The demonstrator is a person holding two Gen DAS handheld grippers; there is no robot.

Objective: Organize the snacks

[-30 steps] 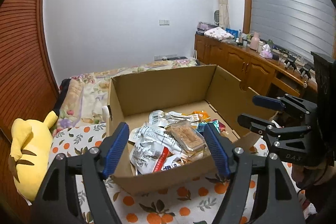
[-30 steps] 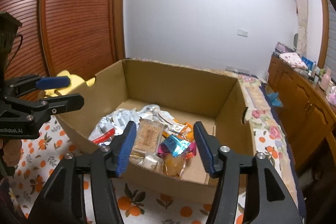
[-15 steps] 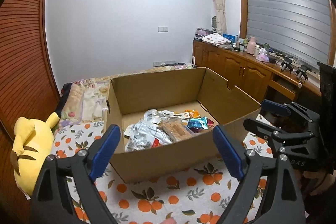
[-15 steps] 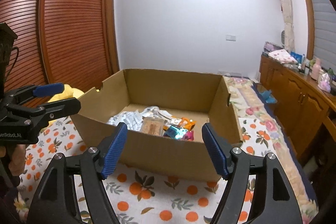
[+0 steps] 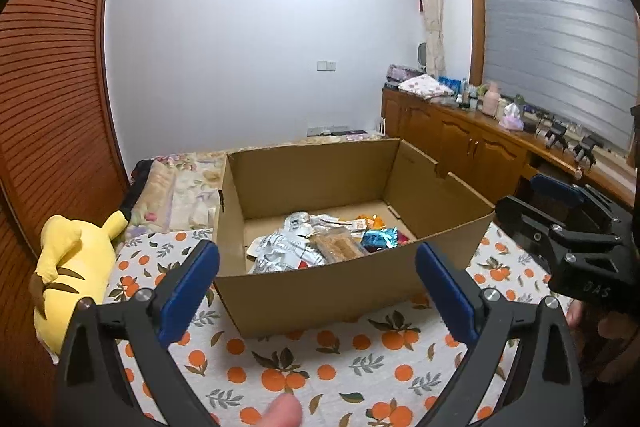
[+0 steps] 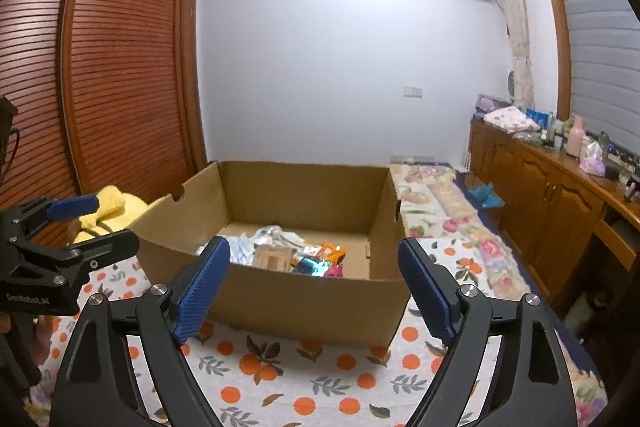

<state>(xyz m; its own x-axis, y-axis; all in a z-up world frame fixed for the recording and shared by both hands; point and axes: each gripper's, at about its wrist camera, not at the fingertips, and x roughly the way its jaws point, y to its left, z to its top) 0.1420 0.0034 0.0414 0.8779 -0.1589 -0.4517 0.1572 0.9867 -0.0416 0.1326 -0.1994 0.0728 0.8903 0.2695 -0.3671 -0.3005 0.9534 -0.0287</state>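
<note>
An open cardboard box [image 5: 320,287] [image 6: 304,299] stands on an orange-print bedspread. Inside lies a pile of snack packets [image 5: 320,247] [image 6: 288,255]: silver wrappers, a brown bar, a blue packet, orange and pink ones. My left gripper [image 5: 318,287] is open and empty, held back from the box's near wall. My right gripper [image 6: 314,281] is open and empty, also in front of the box. The right gripper shows at the right edge of the left wrist view [image 5: 560,219]; the left gripper shows at the left edge of the right wrist view [image 6: 68,227].
A yellow plush toy [image 5: 68,267] [image 6: 112,203] lies left of the box by the wooden wardrobe [image 6: 100,67]. A folded floral quilt [image 5: 180,187] lies behind the box. A wooden sideboard [image 5: 480,147] with bottles lines the right wall. A fingertip [image 5: 284,411] shows at the bottom.
Both grippers have pulled back and up from above the box, which now looks smaller and farther. Both jaws have opened wider. The snacks in the box have not moved.
</note>
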